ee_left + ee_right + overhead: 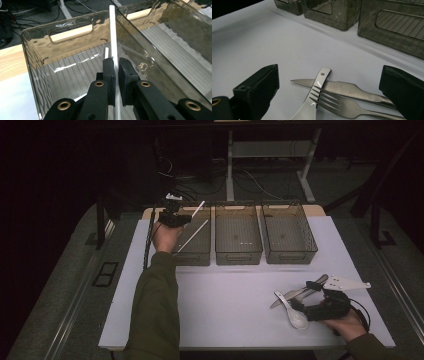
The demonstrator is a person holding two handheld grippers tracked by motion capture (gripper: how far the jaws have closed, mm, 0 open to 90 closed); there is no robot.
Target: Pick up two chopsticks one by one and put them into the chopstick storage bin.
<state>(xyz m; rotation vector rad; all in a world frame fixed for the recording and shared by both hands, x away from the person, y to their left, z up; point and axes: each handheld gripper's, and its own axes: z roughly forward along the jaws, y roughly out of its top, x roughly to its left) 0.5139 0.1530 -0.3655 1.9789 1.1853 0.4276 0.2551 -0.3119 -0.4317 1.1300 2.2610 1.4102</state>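
My left gripper (181,218) hangs over the left clear bin (196,258), shut on a white chopstick (112,35) that runs upward between its jaws (198,208). A second white chopstick (192,236) slants down inside the bin, its tip (106,51) beside the left jaw. Near the table's front right, my right gripper (305,296) stands open over a white spoon (296,316), a steel knife (280,299) and a fork. In the right gripper view the spoon handle (321,77) crosses the knife (344,87), and the fork (337,103) lies on top, all between the wide-apart jaws.
A middle bin (238,256) and a right bin (290,256) stand side by side next to the left one at the back of the white table (225,310). Desk legs and cables lie on the floor beyond.
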